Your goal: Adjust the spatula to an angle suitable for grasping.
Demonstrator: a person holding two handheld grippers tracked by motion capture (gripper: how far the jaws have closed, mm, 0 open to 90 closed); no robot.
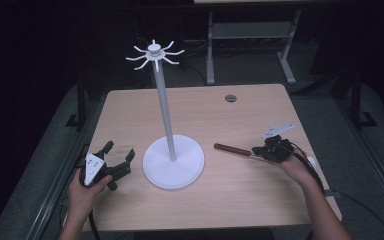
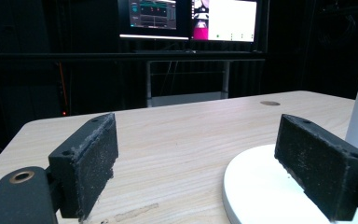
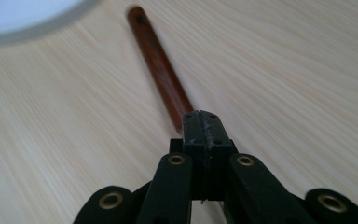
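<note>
The right gripper (image 3: 201, 122) has its jaws pressed together on the near end of a brown-handled utensil (image 3: 157, 65), whose handle runs out ahead of them, low over the desk (image 1: 240, 200). So thin a hold at one end could let it pivot or slip. The white stand (image 1: 174, 161) rises beyond the handle's tip and could be struck. The left gripper (image 2: 200, 163) rests with jaws wide apart and empty, the stand's base beside one jaw.

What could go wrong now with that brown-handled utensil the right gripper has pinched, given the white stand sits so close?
The right gripper is shut on one end of the brown-handled utensil, so the long free handle may pivot or slip from the narrow grip. Swinging it toward the hooks could knock the tall white stand, whose pole looks thin. The left gripper rests open beside the stand's base and may nudge it.
</note>
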